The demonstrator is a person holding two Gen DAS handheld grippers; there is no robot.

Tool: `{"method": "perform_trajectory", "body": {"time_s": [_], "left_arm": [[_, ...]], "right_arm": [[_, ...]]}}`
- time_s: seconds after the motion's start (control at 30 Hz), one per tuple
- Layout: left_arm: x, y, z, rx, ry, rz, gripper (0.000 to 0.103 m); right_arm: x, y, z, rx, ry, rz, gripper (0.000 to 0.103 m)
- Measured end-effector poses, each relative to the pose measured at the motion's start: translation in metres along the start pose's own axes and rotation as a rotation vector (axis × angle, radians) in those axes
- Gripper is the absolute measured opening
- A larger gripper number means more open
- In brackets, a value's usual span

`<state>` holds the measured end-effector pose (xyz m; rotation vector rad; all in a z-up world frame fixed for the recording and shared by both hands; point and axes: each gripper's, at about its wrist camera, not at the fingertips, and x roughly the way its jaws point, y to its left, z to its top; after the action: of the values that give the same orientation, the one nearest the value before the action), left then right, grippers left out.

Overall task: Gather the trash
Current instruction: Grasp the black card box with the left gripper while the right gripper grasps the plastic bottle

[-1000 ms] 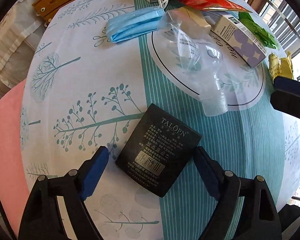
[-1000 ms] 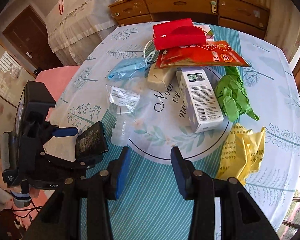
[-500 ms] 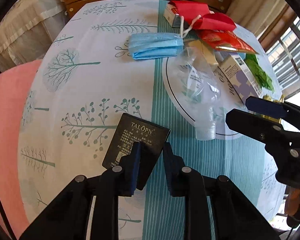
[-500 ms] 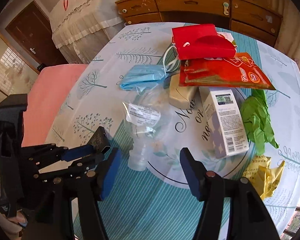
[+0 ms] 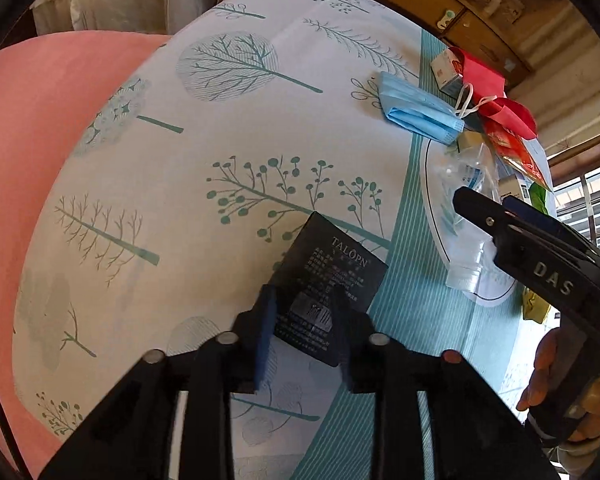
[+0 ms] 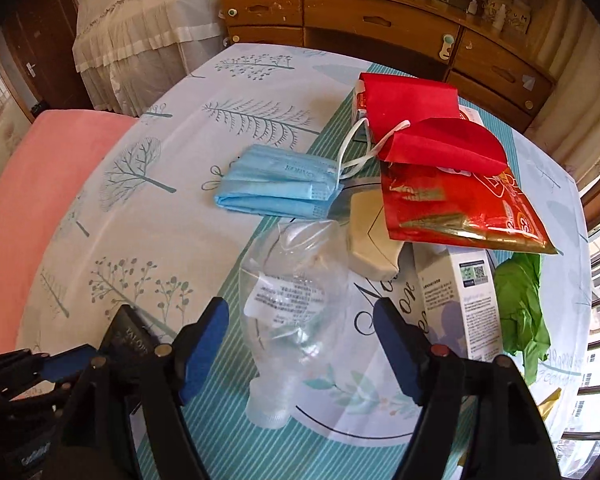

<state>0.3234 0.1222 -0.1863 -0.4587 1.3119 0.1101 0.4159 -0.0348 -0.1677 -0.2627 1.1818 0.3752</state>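
Round table (image 6: 172,216) under a tree-print cloth, pink seat (image 5: 28,152) beside it. Litter heaped at the far side: red bag (image 6: 416,120), snack packet (image 6: 460,208), white carton (image 6: 464,300), blue mask (image 6: 276,188), green wrapper (image 6: 520,308). My right gripper (image 6: 302,354), jaws just opened wide, straddles the clear bottle (image 6: 292,300) without touching. My left gripper (image 5: 302,330) pinches the black packet (image 5: 328,276), jaws just eased slightly.

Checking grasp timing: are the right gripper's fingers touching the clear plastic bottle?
Apart. In the right wrist view the right gripper straddles the clear plastic bottle, with tablecloth visible between each blue pad and the bottle's sides.
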Motion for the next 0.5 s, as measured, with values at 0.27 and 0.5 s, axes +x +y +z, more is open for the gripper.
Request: {"method": "perform_trajectory", "body": {"time_s": [0.27,0.5], "left_arm": [[0.007,-0.031,0.009,0.127,0.011,0.045,0.077],[0.022,-0.055,0.019,0.284,0.024,0.124,0.077]], "right_arm": [[0.014,-0.008,-0.001,0.016,0.037,0.005,0.055],[0.008,-0.018,-0.01,0.045,0.055,0.062,0.054]]}}
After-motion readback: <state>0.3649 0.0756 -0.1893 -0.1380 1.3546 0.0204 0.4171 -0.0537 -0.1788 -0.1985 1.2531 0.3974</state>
